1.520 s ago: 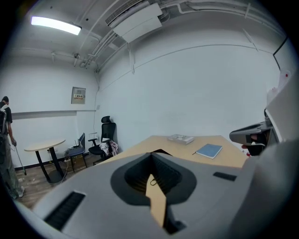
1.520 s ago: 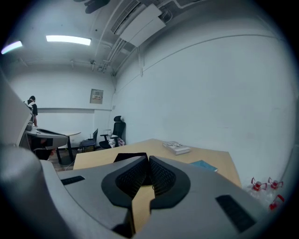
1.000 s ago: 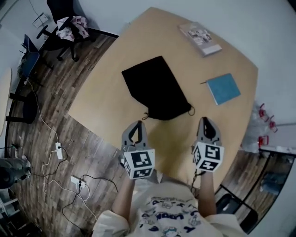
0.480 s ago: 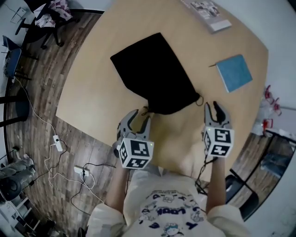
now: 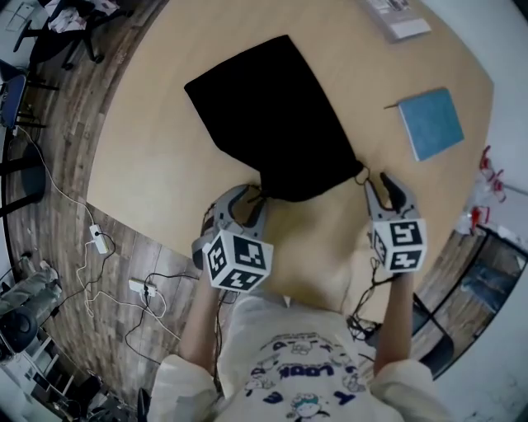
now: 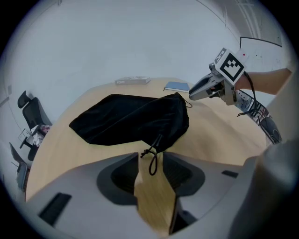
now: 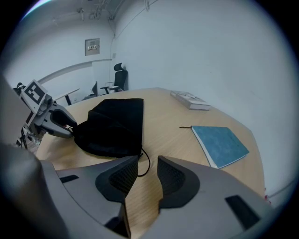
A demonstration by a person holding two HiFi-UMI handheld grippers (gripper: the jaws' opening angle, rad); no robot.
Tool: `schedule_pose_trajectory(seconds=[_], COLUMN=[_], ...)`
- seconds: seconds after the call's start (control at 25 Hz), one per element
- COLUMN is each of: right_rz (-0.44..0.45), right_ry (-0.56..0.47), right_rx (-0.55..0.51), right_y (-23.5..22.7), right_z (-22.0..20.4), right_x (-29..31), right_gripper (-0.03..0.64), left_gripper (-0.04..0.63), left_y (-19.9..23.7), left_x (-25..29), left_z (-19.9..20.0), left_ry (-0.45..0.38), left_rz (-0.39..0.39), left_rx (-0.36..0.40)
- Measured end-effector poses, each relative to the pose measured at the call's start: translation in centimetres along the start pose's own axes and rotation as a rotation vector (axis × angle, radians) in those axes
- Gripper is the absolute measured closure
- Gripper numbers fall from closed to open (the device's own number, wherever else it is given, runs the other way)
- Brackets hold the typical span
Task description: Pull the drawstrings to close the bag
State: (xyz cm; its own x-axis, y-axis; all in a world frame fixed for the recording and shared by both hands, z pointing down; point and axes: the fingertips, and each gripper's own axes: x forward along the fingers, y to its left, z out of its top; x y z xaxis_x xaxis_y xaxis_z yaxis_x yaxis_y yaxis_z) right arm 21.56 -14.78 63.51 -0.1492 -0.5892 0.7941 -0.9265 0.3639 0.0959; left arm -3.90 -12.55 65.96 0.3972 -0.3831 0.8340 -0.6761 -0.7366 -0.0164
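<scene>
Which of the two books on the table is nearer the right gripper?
The blue book, closer to the right gripper, whose opening jaws flank a black cord loop; the pale printed book sits farther off at the far edge.

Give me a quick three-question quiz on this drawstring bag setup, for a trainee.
1. Seen from the person, on which side of the black bag does the blue notebook lie?
2. True or false: the blue notebook rests on top of the black bag.
3. What is between the jaws of the left gripper? A) the blue notebook B) a drawstring loop C) nothing

Key:
1. Right.
2. False. They lie apart on the table.
3. B. The jaws are opening and do not press the cord.
</scene>
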Motion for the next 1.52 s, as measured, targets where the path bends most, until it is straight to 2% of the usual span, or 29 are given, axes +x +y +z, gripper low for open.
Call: schedule_pose_trajectory(seconds=[0.16, 0.48, 0.64, 0.8, 0.92, 1.08, 1.32, 1.52], right_rz=[0.067, 0.255, 0.35, 0.435, 0.469, 0.425, 0.233, 0.07], right_ry=[0.014, 0.079, 0.077, 0.069, 0.082, 0.108, 0.053, -0.017], right_rx=[-0.062, -0.274, -0.359, -0.382, -0.326, -0.273, -0.246, -0.169], right_y=[0.4, 0.5, 1.8, 2.4, 2.6, 1.9, 1.1, 0.6], right_z=[0.6, 0.9, 1.0, 0.7, 0.6, 0.0, 1.6, 5.0], right_x=[1.2, 3.7, 3.6, 3.6, 3.5, 3.1, 1.1, -1.6], right_gripper=[0.506, 0.506, 0.52, 0.574, 0.611, 0.614, 0.615, 0.615], left_gripper=[0.44, 0.51, 0.553, 0.575, 0.581, 0.584, 0.586, 0.588], left_y=[-0.5, 0.2, 0.3, 0.2, 0.2, 0.5, 1.7, 3.1], left_x=[0.2, 0.6, 0.2, 0.3, 0.3, 0.0, -1.6, -4.3], left_z=[-0.3, -0.3, -0.6, -0.6, -0.7, -0.9, -0.7, 1.0], left_ry=[0.021, 0.031, 0.029, 0.028, 0.031, 0.038, 0.023, -0.061], left_rz=[-0.05, -0.023, -0.023, -0.018, -0.004, 0.019, 0.082, 0.152], left_rx=[-0.034, -0.046, -0.061, -0.07, -0.074, -0.102, -0.192, -0.266])
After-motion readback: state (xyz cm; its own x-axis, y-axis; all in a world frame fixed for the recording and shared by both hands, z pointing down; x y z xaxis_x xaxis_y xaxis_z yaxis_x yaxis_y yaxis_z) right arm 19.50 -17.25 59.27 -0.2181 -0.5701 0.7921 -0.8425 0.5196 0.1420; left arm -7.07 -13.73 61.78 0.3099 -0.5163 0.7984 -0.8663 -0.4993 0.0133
